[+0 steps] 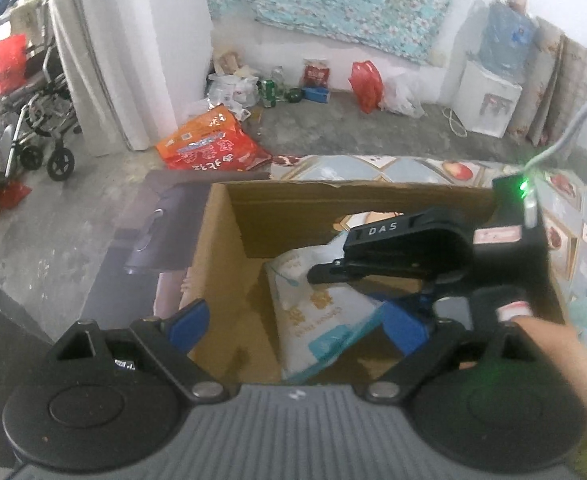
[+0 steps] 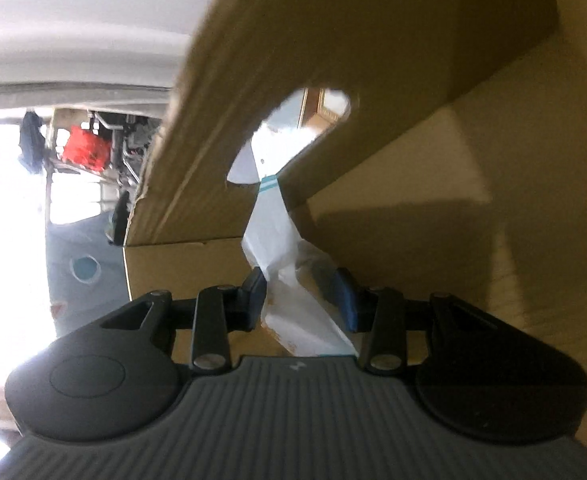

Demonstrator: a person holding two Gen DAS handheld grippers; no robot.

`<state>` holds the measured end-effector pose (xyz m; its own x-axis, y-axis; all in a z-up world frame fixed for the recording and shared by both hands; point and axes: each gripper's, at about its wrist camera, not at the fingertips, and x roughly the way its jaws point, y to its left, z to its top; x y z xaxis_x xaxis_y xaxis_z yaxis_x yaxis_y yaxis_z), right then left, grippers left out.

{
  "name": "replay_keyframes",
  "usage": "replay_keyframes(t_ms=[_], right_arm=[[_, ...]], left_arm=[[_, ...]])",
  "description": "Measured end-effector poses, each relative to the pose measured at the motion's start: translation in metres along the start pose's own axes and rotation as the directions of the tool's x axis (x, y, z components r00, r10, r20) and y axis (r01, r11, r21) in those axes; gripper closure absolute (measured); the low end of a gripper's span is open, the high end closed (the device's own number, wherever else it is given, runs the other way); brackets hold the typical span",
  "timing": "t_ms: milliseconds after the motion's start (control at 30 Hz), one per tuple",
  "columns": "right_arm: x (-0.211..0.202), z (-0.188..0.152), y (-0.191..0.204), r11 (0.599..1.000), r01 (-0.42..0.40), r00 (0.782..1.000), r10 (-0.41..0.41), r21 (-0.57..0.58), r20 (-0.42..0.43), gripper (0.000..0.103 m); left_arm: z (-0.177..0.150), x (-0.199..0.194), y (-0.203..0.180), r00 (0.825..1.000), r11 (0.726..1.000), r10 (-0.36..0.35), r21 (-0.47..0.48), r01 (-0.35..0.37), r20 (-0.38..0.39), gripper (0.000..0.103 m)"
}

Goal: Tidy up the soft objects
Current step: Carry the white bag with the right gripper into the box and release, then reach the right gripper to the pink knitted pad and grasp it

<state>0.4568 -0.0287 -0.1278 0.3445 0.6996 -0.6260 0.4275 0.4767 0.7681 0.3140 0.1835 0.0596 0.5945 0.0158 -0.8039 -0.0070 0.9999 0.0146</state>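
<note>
The white soft pack with teal trim [image 1: 313, 320] lies inside the open cardboard box [image 1: 221, 248], resting on the box floor and leaning up toward the far wall. Its long axis runs from the near edge of the box toward the far wall, the printed end nearest the left wrist camera, the upper corner lifted and tilted toward the left.

The right gripper [image 2: 301, 300] is down inside the box and clenched on this pack: both blue pads press into the crumpled white wrapper, which bulges between them. Seen from the left wrist, the same tool reaches in from the right, held by a hand [image 1: 545, 344].

The left gripper [image 1: 297, 324] hangs over the near rim of the box with its jaws spread wide and nothing pressed between its blue fingers [image 1: 191, 322]; it grips nothing.

Judgement: the placing step is nearly complete. The pack is in the box but not yet let go. Releasing it remains. More soft items appear to lie at the right edge on the patterned mat [image 1: 413, 166], too blurred to identify, so further items probably await sorting.
</note>
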Motion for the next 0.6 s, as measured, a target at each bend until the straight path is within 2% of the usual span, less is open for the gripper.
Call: replay_keyframes(t_ms=[100, 167, 233, 333, 400, 467, 533, 600], right_arm=[[0.014, -0.007, -0.002, 0.996, -0.081, 0.997, 0.081, 0.043, -0.008, 0.063], [0.024, -0.011, 0.000, 0.991, -0.124, 0.991, 0.125, 0.042, -0.038, 0.049], [0.028, -0.014, 0.003, 0.991, -0.128, 0.989, 0.130, 0.031, -0.068, 0.028], [0.015, -0.016, 0.010, 0.996, -0.087, 0.995, 0.086, -0.013, -0.052, 0.017], [0.001, -0.018, 0.018, 0.998, -0.047, 0.998, 0.045, -0.046, -0.049, 0.016], [-0.021, -0.021, 0.026, 0.996, -0.044, 0.998, 0.041, -0.083, -0.046, 0.016], [-0.050, -0.024, 0.031, 0.992, -0.066, 0.997, 0.062, -0.110, -0.040, 0.016], [-0.088, -0.029, 0.035, 0.980, -0.142, 0.990, 0.138, -0.137, -0.039, 0.016]], left_arm=[[-0.004, -0.009, 0.008, 1.000, 0.999, -0.003, -0.032, 0.003, 0.010, 0.008], [-0.007, -0.014, 0.011, 1.000, 0.999, -0.005, -0.040, 0.006, 0.016, 0.008], [-0.011, -0.018, 0.011, 1.000, 0.999, -0.006, -0.044, 0.006, 0.017, 0.008], [-0.015, -0.029, 0.010, 0.999, 0.999, -0.022, -0.048, 0.024, 0.034, 0.008], [-0.016, -0.040, 0.010, 0.998, 0.997, -0.041, -0.057, 0.044, 0.057, 0.008], [-0.018, -0.054, 0.008, 0.995, 0.995, -0.066, -0.067, 0.072, 0.079, 0.008], [-0.025, -0.071, 0.000, 0.990, 0.993, -0.094, -0.067, 0.101, 0.108, 0.006], [-0.036, -0.090, -0.012, 0.981, 0.991, -0.119, -0.037, 0.126, 0.154, 0.004]])
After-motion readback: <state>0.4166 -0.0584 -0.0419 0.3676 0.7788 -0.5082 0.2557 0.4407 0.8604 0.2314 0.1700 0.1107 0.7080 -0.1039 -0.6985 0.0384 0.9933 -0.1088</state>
